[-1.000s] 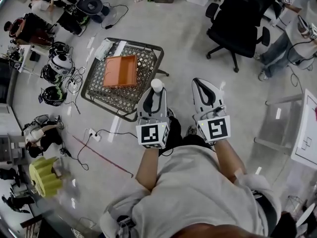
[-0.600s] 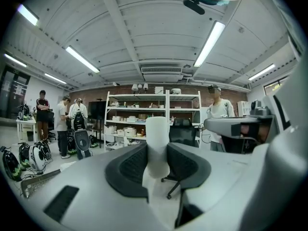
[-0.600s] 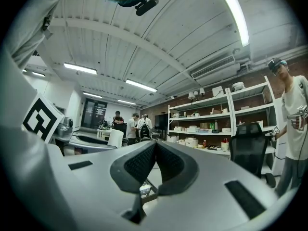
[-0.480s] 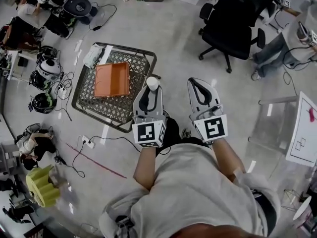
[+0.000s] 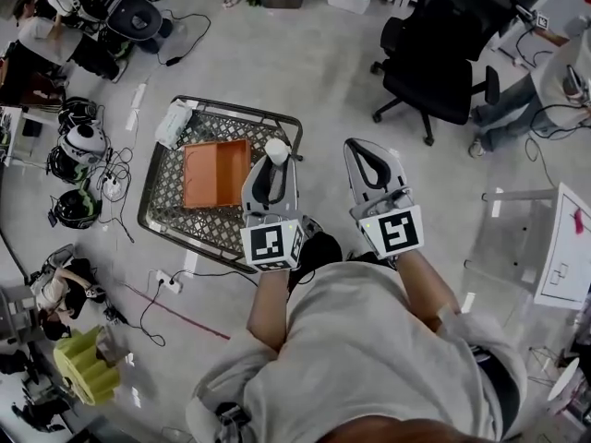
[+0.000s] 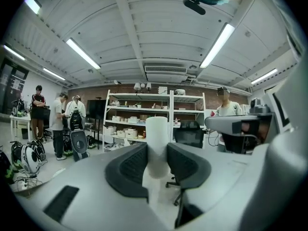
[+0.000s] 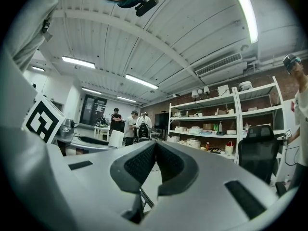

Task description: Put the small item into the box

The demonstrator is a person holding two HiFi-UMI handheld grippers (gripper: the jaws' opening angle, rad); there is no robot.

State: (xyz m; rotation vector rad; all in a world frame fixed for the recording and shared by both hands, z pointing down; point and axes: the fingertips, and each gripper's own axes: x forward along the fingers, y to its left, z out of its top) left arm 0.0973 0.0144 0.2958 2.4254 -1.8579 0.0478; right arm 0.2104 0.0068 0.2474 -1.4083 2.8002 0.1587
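— Small item [image 6: 157, 141]: where is it?
— It's a white cylinder, clamped upright between the jaws of the left gripper [image 6: 157, 154], its top poking past their tips. The orange box [image 5: 216, 173] sits left of those jaws. The right gripper [image 7: 155, 150] has its jaws pressed together.

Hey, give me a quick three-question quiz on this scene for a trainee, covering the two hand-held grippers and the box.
1. True or false: the right hand-held gripper holds nothing, with its jaws together.
2. The left hand-held gripper is shut on: A) a white cylinder; B) a red ball; C) nothing.
3. Fill the blank: the open box lying on the wire rack is coloured ____.
Key: 1 true; 2 A; 3 orange.
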